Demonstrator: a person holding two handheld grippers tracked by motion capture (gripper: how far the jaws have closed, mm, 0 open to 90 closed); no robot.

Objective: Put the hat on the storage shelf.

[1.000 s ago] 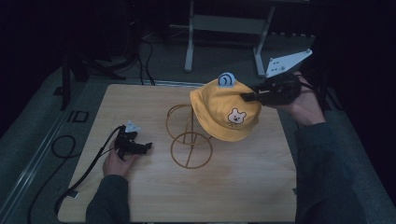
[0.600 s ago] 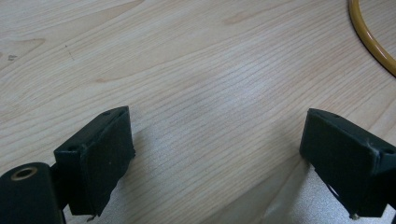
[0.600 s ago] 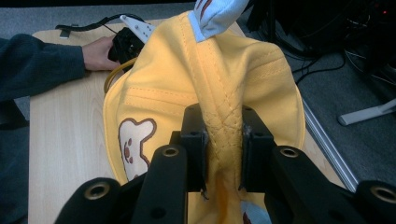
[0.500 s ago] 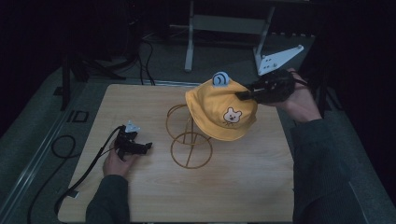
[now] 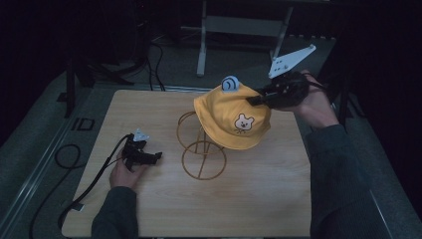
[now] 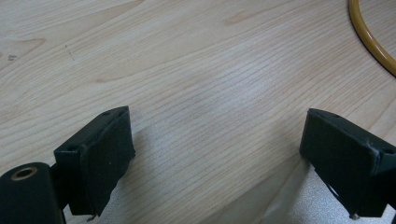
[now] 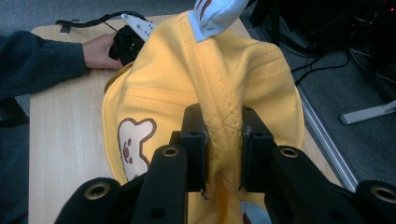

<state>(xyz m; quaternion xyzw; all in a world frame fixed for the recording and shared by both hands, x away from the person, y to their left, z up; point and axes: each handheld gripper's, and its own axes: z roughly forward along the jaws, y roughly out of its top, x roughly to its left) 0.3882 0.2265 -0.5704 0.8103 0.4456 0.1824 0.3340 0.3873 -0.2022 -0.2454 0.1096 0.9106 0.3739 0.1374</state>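
On the near left of the surface (image 5: 278,199) the left gripper (image 5: 149,157) rests with its fingers (image 6: 100,154) open and empty. In the middle stands a wire stand (image 5: 201,154). The hat (image 5: 234,117) hangs over it, pinched at the crown by the closed fingers of the right gripper (image 5: 255,98). The hat seems soft and light, so a seam fold is a good grip; its brim may catch on the stand's loops.
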